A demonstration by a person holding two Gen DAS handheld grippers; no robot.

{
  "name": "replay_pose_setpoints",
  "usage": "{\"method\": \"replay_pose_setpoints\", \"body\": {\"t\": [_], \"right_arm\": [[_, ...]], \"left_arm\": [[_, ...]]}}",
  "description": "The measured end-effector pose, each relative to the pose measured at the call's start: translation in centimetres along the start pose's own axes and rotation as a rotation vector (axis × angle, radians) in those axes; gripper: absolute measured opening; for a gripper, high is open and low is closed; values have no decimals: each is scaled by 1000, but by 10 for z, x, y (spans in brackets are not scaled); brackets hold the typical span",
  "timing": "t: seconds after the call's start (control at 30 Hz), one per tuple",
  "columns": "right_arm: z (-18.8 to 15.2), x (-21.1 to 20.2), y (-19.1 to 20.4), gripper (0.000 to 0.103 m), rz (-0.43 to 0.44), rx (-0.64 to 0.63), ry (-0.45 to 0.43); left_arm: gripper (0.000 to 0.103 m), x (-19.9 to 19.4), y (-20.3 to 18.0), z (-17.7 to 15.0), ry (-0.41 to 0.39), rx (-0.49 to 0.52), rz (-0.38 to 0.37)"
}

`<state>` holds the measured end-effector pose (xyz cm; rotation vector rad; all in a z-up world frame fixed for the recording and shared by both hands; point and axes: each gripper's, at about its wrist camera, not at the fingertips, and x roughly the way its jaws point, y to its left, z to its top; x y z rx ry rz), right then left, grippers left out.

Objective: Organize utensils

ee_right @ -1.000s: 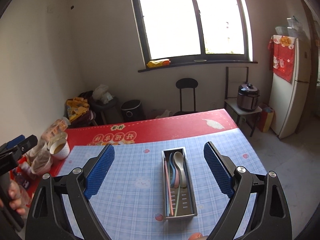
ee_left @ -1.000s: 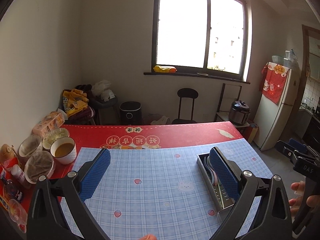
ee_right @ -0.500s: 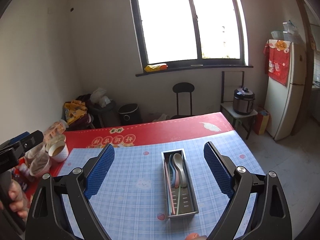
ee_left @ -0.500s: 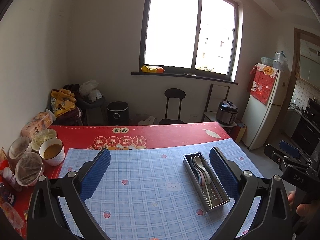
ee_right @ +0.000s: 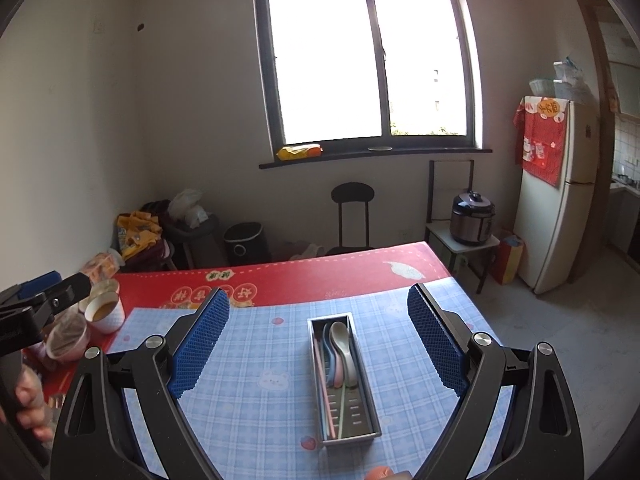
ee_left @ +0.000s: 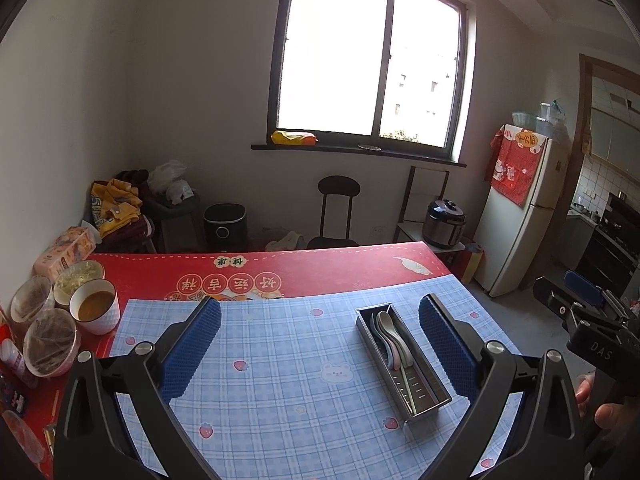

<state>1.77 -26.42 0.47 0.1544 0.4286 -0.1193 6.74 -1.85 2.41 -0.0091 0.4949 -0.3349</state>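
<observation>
1. Left gripper: jaws spread wide, blue pads far apart, nothing between them. It hangs above the blue checked mat, well clear of the surface.
2. Right gripper: also fully spread and empty. The metal tray sits centred between its pads in the lower middle of the frame, well below them.
3. Change over the last second: both views have pulled up and back. In the left view the tray was half hidden behind the right-hand pad; it now lies clear in the lower right, whole rim visible. More of the room shows above the red tablecloth.
4. Tray contents: spoons bunched at the far end, bowls overlapping; pink and green chopsticks lie lengthwise beside and under them. All inside the rim.
5. No loose utensils visible on the mat. Bowls stand at the left edge, apart from the tray.
6. Reading: both grippers retreating empty with everything in the tray suggests the sorting is finished or nearly so.
</observation>
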Motion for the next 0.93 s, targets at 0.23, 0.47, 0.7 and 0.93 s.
{"method": "replay_pose_setpoints", "body": {"t": [0.23, 0.47, 0.7, 0.93], "right_arm": [[-4, -4, -6, 88, -8, 19, 7], [-7, -7, -14, 88, -14, 34, 17], [-9, -6, -20, 88, -17, 40, 30], [-12, -1, -19, 88, -36, 19, 48]], "left_arm": [[97, 2, -3, -4, 15, -8, -20], [97, 2, -4, -7, 15, -22, -40], [96, 5, -10, -11, 27, -13, -30], [96, 8, -6, -13, 25, -33, 27]]}}
